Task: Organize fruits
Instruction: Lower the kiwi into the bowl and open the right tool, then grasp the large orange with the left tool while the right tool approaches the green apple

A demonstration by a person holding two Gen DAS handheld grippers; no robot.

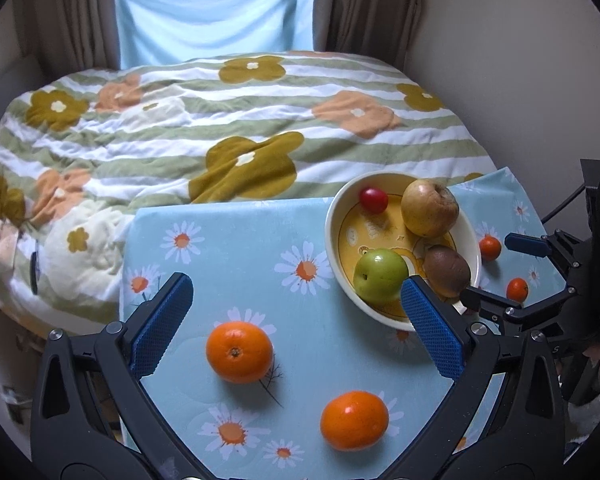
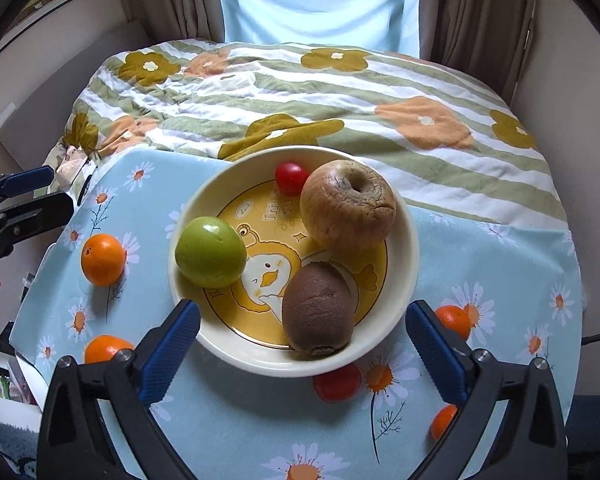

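- Holding both grippers spread and empty: your left gripper hovers over an orange.
- Your right gripper faces the bowl, kiwi nearest.

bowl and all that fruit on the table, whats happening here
A person with two handheld grippers is gathering fruit into the bowl. It already holds a green apple, a wrinkled apple, a kiwi and a cherry tomato. Oranges lie loose on the cloth. The left gripper and right gripper are open, holding nothing.
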